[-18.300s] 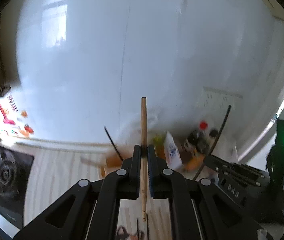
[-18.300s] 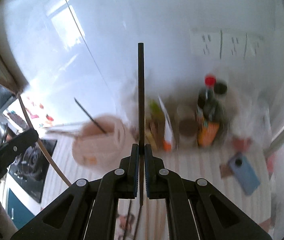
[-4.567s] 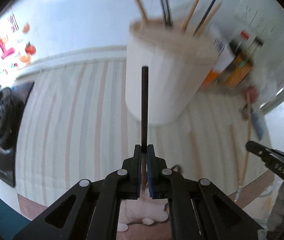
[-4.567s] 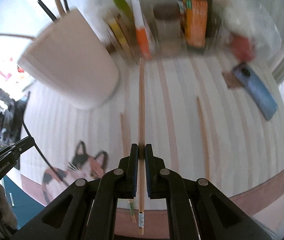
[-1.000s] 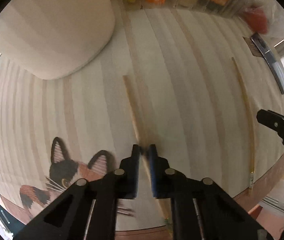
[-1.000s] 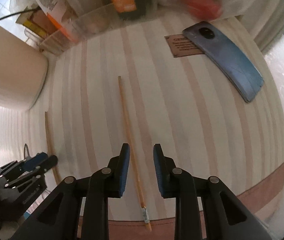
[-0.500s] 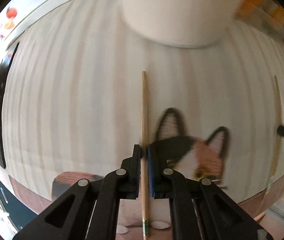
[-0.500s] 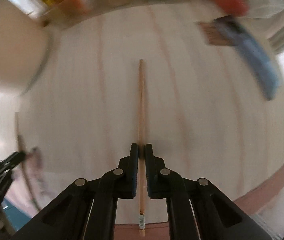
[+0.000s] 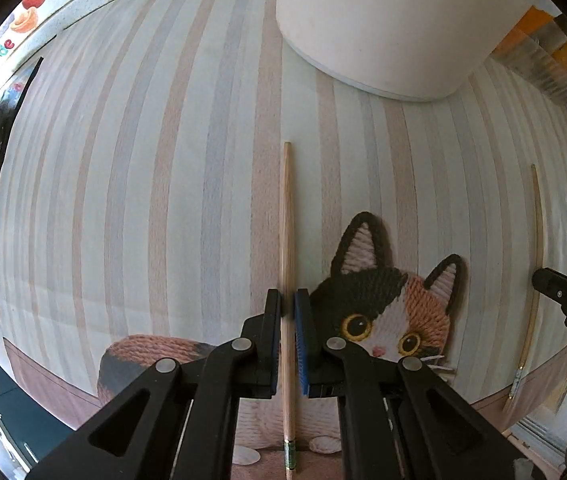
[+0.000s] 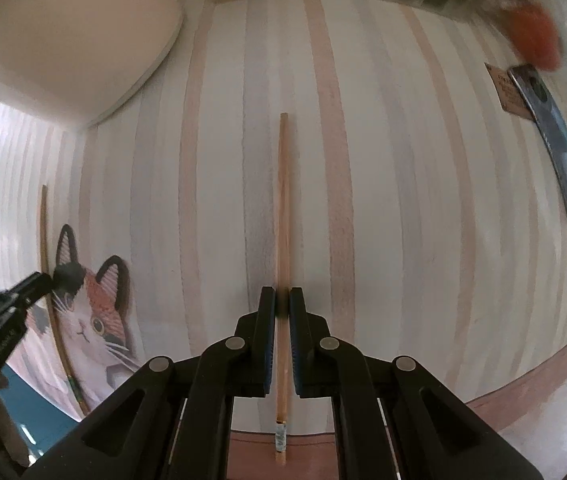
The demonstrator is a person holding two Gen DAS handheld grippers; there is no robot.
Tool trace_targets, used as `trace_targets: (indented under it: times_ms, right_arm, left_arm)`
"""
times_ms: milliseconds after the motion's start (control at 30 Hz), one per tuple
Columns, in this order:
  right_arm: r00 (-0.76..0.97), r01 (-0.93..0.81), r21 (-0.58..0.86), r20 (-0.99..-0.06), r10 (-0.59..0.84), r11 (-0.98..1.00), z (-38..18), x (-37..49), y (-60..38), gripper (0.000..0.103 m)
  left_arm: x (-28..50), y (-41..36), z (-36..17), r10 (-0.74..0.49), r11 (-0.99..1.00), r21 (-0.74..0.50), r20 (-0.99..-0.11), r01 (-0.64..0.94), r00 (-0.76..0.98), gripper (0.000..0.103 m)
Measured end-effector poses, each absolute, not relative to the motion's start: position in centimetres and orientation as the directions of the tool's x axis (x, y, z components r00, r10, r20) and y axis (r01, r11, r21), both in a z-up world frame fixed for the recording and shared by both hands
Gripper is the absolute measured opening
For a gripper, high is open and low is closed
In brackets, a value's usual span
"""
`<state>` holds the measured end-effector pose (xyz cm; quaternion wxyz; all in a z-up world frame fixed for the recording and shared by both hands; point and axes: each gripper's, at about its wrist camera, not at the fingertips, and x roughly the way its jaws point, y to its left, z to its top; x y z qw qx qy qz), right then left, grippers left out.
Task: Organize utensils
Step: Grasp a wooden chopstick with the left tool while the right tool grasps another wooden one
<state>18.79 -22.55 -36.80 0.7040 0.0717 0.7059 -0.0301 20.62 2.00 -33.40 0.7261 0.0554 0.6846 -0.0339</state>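
A: What changed in the last second?

B: Both jaws, open then, now pinch: left gripper (image 9: 288, 304) holds a wooden chopstick (image 9: 286, 216), right gripper (image 10: 282, 300) another chopstick (image 10: 282, 200).

A: Meaning?

B: Probably lifting next, toward the white holder (image 9: 383, 28) ahead of the left jaws.

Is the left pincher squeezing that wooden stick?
Touching. In the left wrist view the left gripper has both fingers pressed against the wooden chopstick, no gap.

A striped pastel tablecloth (image 10: 403, 200) with a calico cat print (image 9: 387, 316) lies under the tongs; a blue-grey smartphone (image 10: 555, 136) lies far right.
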Motion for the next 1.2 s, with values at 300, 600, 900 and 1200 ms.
trace_targets:
  times_ms: [300, 600, 900, 1200]
  right_arm:
    - [-0.001, 0.126, 0.007, -1.0, 0.007, 0.992, -37.1, 18.6, -20.2, 0.007]
    - [-0.003, 0.127, -0.003, -1.0, -0.003, 0.992, -37.0, 19.0, -20.7, 0.008]
    - [0.0, 0.124, -0.019, -1.0, -0.019, 0.992, -37.2, 19.0, -20.1, 0.009]
    - [0.034, 0.139, -0.014, -0.999, -0.019, 0.99, -37.1, 18.4, -20.0, 0.007]
  left_arm:
    - [20.5, 1.2, -33.6, 0.026, 0.991, 0.034, -0.998, 0.129, 0.059, 0.005]
    - [20.6, 1.0, -33.5, 0.029, 0.991, 0.037, -0.998, 0.132, 0.062, 0.005]
    - [20.6, 1.0, -33.6, 0.027, 0.989, 0.036, -0.998, 0.141, 0.064, 0.005]
    - [19.9, 0.5, -33.4, 0.028, 0.988, 0.041, -0.996, 0.152, 0.088, 0.004]
